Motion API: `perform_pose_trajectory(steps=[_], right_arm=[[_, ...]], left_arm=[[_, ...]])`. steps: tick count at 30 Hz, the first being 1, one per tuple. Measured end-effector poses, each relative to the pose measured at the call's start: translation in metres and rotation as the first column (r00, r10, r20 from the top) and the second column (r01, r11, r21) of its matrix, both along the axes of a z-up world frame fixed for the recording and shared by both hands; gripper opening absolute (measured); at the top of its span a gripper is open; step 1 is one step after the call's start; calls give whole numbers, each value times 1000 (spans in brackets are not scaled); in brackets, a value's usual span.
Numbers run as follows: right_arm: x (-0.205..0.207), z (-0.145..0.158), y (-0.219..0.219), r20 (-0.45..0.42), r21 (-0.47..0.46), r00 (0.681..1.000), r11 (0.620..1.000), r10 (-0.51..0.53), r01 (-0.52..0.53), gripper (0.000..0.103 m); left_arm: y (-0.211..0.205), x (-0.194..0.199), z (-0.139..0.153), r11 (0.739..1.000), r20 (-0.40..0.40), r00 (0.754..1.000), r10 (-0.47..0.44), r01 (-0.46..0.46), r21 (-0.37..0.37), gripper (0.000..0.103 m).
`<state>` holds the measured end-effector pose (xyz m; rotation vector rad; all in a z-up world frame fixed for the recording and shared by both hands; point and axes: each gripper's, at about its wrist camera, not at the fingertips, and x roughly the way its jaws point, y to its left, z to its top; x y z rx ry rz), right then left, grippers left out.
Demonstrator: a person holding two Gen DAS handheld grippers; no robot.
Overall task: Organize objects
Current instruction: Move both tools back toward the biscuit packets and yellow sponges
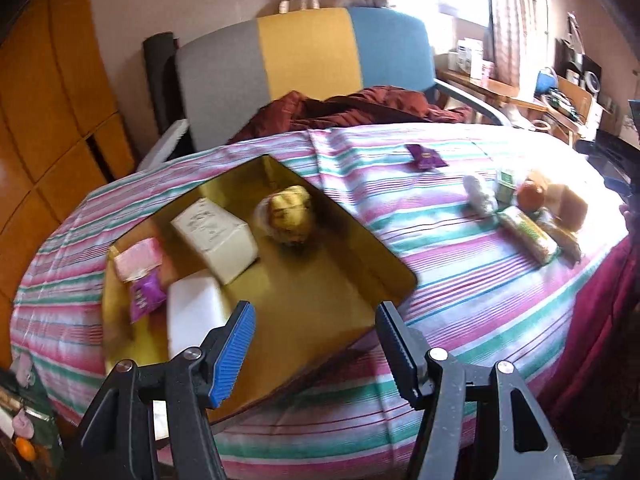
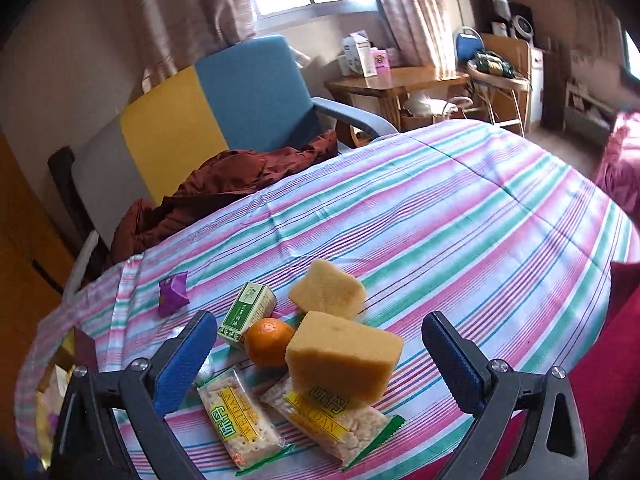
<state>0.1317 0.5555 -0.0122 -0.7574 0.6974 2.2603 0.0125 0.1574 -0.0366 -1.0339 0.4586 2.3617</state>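
Hovering my left gripper with its fingers spread and empty over the near edge of the gold tray, I judge the tray is the collecting spot: a white box, a yellow wrapped bun, a pink packet, a purple packet and a white block already lie in it. My right gripper is also wide open, holding nothing, above the unsorted cluster: two sponge cakes, an orange, a green box and two cracker packs. Everything rests on a table under a striped cloth; behind it stand a colour-blocked armchair and a bright window.
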Motion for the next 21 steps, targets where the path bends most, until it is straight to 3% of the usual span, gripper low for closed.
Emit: perform_pose_trajectory(steps=[9,21], right_arm=[[10,6,0,-94,-4,996,1000,-7,7,103],[13,2,6,-132,-60,991,998,2,-10,103]], left_arm=[[69,4,-5,986,103,981,-165,162,35,63],[178,7,-28,952,267,914,-305,294,80,63]])
